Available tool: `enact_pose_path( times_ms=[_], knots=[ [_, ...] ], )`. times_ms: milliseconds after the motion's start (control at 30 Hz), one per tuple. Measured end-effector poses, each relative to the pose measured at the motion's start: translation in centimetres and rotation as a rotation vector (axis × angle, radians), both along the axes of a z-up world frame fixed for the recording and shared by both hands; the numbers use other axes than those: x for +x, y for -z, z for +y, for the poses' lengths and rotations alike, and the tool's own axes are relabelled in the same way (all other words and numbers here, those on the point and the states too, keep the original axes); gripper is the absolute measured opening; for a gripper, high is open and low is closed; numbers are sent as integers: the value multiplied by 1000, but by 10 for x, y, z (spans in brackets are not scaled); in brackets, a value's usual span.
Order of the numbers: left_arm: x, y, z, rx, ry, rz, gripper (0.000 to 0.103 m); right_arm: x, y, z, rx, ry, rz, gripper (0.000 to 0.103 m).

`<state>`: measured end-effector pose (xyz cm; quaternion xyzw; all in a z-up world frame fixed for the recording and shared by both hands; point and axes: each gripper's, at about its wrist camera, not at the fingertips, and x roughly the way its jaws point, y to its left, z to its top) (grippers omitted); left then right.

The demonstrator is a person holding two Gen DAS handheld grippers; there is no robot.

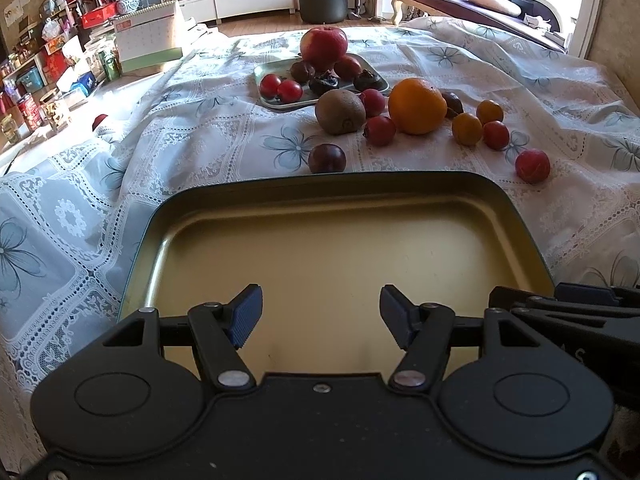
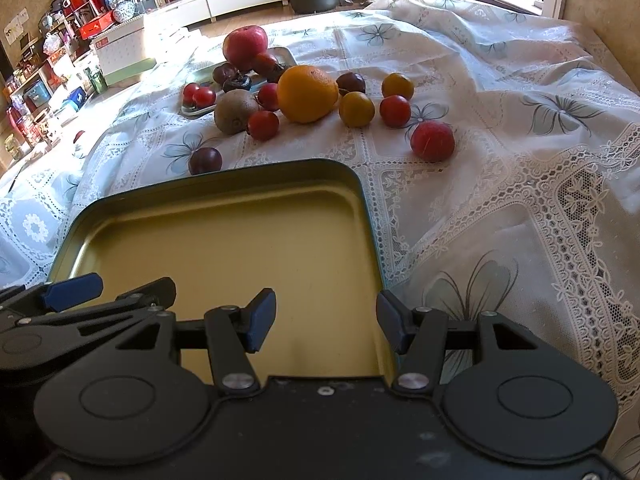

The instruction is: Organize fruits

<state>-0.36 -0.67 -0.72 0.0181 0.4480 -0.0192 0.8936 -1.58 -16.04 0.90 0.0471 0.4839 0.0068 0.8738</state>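
Observation:
An empty gold tin tray with a dark rim lies on the lace tablecloth right in front of both grippers. My left gripper hangs open over its near part. My right gripper is open above the tray's right rim. Beyond the tray lie loose fruits: a large orange, a kiwi, a dark plum, several small red fruits and two small orange ones. A pale tray farther back holds a red apple and more small fruits.
The white floral lace cloth covers the whole surface, with folds at the left. A lone red fruit lies right of the gold tray. A boxed calendar, shelves of clutter, a dark stool and a sofa stand beyond.

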Motion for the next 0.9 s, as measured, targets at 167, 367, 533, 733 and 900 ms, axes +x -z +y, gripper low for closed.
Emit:
enact_pose_path(
  times_ms=[167, 367, 533, 733, 900],
  knots=[
    [0, 0, 0, -1, 0, 2, 67, 1, 0, 0, 1, -1, 2, 59],
    [0, 1, 1, -6, -1, 10, 66, 1, 1, 0, 0, -1, 5, 59],
    [1, 2, 1, -11, -2, 21, 66, 1, 2, 0, -1, 0, 8, 59],
    [1, 2, 1, -11, -2, 23, 66, 2, 2, 0, 0, 0, 7, 59],
    [1, 2, 1, -11, -2, 24, 66, 2, 3, 1, -1, 0, 10, 59]
  ],
)
